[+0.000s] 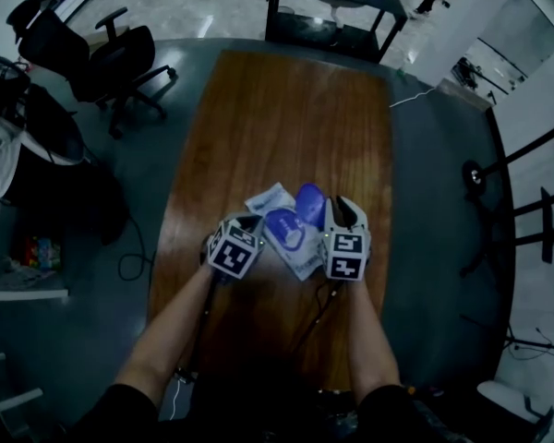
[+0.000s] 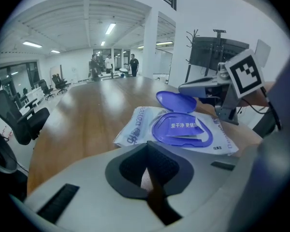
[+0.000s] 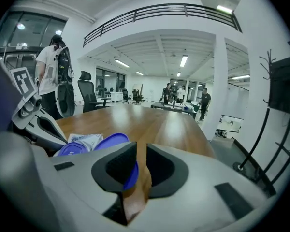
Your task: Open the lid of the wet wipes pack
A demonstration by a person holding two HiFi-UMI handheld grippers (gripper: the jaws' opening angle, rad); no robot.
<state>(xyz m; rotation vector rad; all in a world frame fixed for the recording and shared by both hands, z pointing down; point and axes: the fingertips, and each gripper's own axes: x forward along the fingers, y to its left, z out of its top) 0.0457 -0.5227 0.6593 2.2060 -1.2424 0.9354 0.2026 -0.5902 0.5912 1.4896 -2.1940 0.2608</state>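
The white wet wipes pack (image 1: 279,238) (image 2: 137,127) lies on the brown table (image 1: 286,118) between my two grippers. Its blue lid (image 1: 309,203) (image 2: 176,100) (image 3: 108,141) stands flipped up, and the oval opening under it shows the wipes. My right gripper (image 1: 344,212) (image 3: 141,163) (image 2: 203,86) has its jaws nearly together, with the lid's far rim between the pads. My left gripper (image 1: 251,220) (image 2: 146,151) (image 3: 38,124) is shut at the pack's left corner, and a pale sliver shows between its pads.
The long table's left and right edges run close to both hands. A black office chair (image 1: 120,58) stands at the far left and a dark cart (image 1: 337,7) beyond the table's end. Floor stands (image 1: 475,173) stand at the right. A person (image 3: 50,76) stands nearby.
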